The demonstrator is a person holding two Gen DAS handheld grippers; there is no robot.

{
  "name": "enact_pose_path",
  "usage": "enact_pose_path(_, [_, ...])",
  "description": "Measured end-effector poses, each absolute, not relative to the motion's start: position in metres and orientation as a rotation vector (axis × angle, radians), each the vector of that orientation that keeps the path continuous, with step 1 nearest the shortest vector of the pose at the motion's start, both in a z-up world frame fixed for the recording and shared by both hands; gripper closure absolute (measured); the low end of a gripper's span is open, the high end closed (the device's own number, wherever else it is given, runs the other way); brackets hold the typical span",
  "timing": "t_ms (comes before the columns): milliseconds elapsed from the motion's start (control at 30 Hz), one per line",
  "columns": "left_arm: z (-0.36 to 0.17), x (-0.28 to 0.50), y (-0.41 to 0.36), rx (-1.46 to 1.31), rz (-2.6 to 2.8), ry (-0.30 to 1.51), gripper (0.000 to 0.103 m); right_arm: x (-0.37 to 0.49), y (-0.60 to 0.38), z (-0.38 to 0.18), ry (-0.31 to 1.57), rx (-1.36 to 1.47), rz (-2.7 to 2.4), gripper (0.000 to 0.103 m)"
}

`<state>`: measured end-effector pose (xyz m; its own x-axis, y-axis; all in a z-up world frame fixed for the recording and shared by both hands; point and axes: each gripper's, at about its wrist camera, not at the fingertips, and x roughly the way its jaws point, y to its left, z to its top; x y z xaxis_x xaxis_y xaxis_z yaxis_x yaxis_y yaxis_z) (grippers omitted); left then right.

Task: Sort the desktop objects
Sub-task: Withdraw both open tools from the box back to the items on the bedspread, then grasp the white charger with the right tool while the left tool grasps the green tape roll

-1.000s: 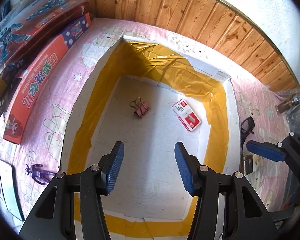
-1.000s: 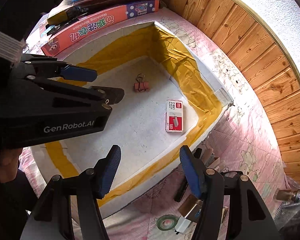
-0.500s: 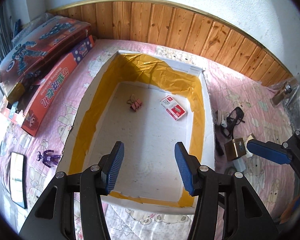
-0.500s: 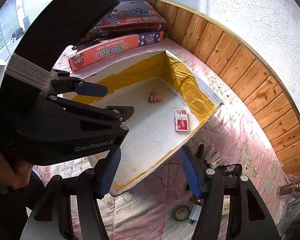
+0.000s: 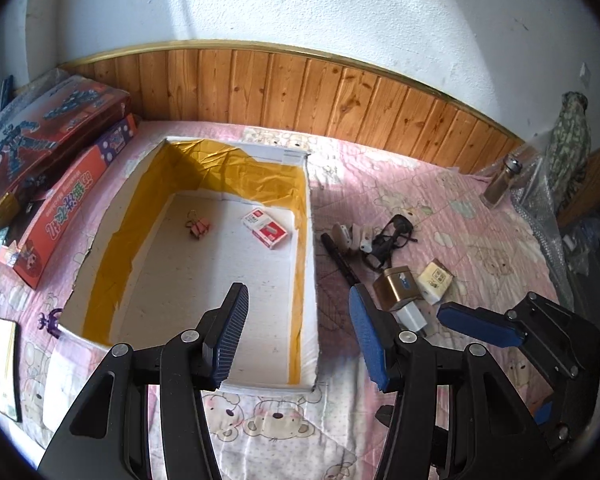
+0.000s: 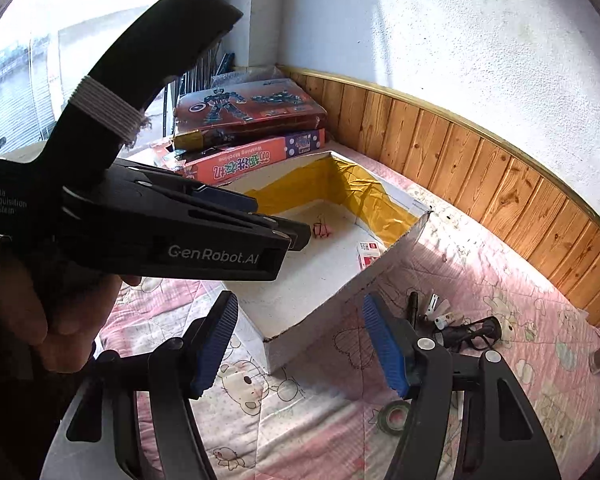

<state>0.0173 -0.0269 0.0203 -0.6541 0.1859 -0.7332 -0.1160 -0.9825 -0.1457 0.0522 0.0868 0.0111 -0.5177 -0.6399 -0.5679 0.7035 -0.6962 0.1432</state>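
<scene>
- Grippers nearest: the left gripper (image 5: 296, 334) stands wide and empty above the near rim of the tray (image 5: 312, 280); the right gripper (image 6: 296, 340), jaws opening, nothing between them, points toward loose clutter.
- Beyond, inside the yellow-lined tray, a pink binder clip (image 5: 197, 227) and a staple box (image 5: 265, 228) lie apart, apparently sorted already.
- Just right of the tray, on the pink quilt (image 5: 480, 240), glasses (image 5: 392, 236), a black pen (image 5: 340, 254) and a gold box (image 5: 396, 288) likely await sorting.
- Farthest left, toy boxes (image 5: 48, 152) are stacked against the wall.
</scene>
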Motion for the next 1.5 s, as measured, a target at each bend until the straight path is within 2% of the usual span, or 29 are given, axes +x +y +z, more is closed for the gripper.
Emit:
enact_pose_path(167, [0.01,0.019,0.01,-1.224,2.592,-0.066,0.048,0.035,0.131,-0.02,-0.084,0.934,-2.224,0.036])
enact_pose_path(433, [-0.03,0.003,0.056,-1.385,2.388,-0.075,0.048,0.003,0.19,-0.103,-0.21,1.329,-2.278,0.037])
enact_pose_path(500, [-0.041,-0.003,0.067,-1.428,2.362,-0.07,0.048,-0.002,0.194,-0.116,-0.228,1.37,-2.267,0.044])
enact_pose_path(667, [-0.071,-0.014,0.087,-1.543,2.328,-0.023,0.048,-0.024,0.19,-0.132,-0.224,1.391,-2.283,0.05])
enact_pose_path(733, [-0.083,-0.015,0.09,-1.583,2.313,0.005,0.048,-0.036,0.186,-0.14,-0.223,1.395,-2.296,0.056])
enact_pose_path(933, [-0.106,-0.015,0.097,-1.623,2.245,0.08,0.048,-0.063,0.176,-0.168,-0.249,1.44,-2.242,0.06])
enact_pose_path(1000, [-0.114,-0.016,0.103,-1.626,2.226,0.096,0.048,-0.07,0.178,-0.18,-0.248,1.506,-2.227,0.079])
enact_pose_path(1033, [-0.119,-0.018,0.108,-1.627,2.216,0.103,0.048,-0.073,0.182,-0.185,-0.274,1.527,-2.223,0.08])
enact_pose_path(1233, [-0.155,-0.034,0.13,-1.668,2.209,0.151,0.047,-0.074,0.204,-0.191,-0.377,1.555,-2.191,0.08])
enact_pose_path(1300, [-0.154,-0.036,0.137,-1.622,2.236,0.153,0.042,-0.071,0.207,-0.193,-0.383,1.55,-2.183,0.08])
enact_pose_path(1500, [-0.158,-0.042,0.151,-1.581,2.281,0.188,0.042,-0.068,0.218,-0.199,-0.411,1.532,-2.157,0.08])
